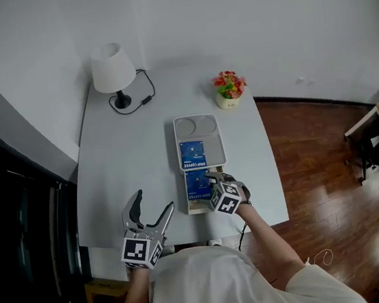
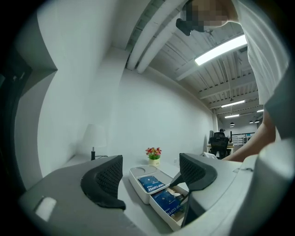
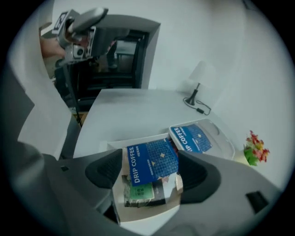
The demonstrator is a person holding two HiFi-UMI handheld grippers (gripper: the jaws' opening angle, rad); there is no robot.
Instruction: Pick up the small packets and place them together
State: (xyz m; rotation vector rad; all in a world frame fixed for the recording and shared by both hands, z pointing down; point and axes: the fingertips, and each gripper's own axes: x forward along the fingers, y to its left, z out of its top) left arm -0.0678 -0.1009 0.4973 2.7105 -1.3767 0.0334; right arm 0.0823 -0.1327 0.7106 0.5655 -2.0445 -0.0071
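While one blue packet is already lying in the tray, you are clamping a second packet over the box in the right gripper, with others waiting below, and the left gripper is hanging spread, empty.

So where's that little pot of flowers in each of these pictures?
Head view: upper middle, a little right of centre, the flowers.
Left gripper view: small, dead centre, far off.
Right gripper view: at the right edge, just below mid-height.
Shared landmark: the lamp, left of the flowers in the head and left gripper views, up and left of them in the right gripper view.
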